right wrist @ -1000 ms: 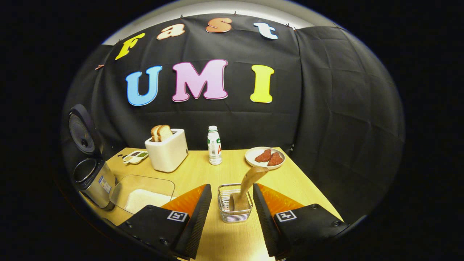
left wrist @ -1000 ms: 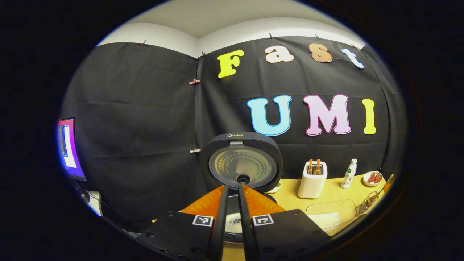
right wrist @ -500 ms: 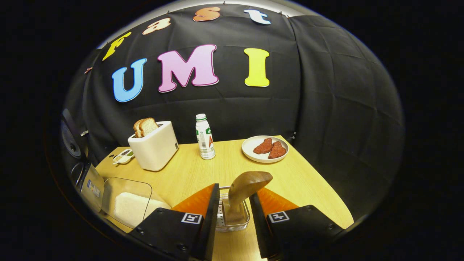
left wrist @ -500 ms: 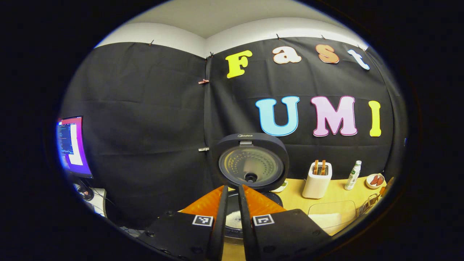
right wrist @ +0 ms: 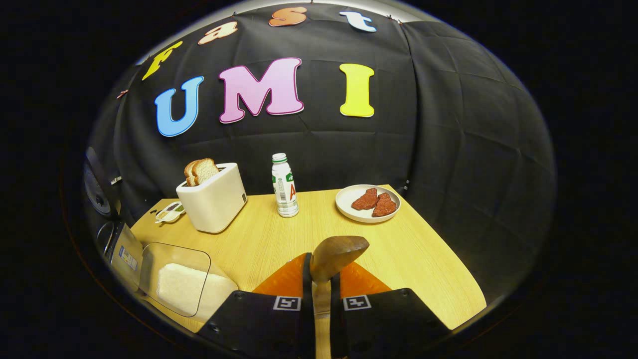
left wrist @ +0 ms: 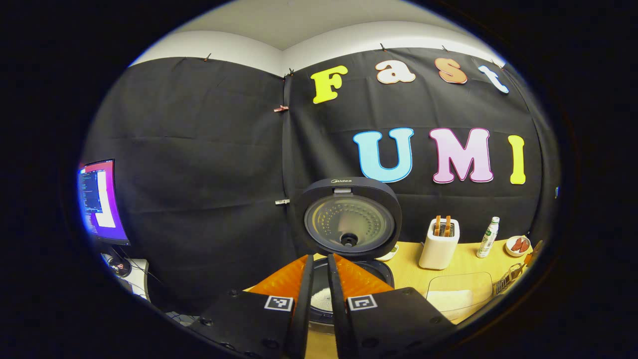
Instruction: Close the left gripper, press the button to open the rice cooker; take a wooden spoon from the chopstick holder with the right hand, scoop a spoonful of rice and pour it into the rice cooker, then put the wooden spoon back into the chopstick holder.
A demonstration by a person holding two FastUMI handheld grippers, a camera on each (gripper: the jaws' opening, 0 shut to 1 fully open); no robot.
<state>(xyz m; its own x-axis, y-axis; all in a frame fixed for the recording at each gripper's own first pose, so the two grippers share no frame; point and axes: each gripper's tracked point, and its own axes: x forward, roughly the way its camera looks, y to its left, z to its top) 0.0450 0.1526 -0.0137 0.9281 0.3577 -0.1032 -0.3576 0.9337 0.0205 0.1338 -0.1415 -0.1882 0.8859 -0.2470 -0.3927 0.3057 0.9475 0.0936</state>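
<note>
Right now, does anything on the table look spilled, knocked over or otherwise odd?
Nothing stands out. The toaster, bottle and plate stand upright on the table, with no spill visible. The rice cooker is open, and the right gripper holds the wooden spoon.

Readable lettering: one brand word, on the rice cooker.

"Midea" (left wrist: 341,181) printed small and pale along the top edge of the raised rice cooker lid (left wrist: 352,219), in the left gripper view. Elsewhere only unreadable marks: a sticker (right wrist: 128,258) on the cooker's metal body, too small and skewed to make out in the right gripper view; a printed wrap on the white bottle (right wrist: 284,185), its writing too fine to tell; square black-and-white coded markers (left wrist: 278,303) on the left gripper (left wrist: 319,259) and likewise on the right gripper (right wrist: 321,259), patterns rather than letters or numbers; a lit monitor (left wrist: 99,201) at the far left, blurred.
</note>
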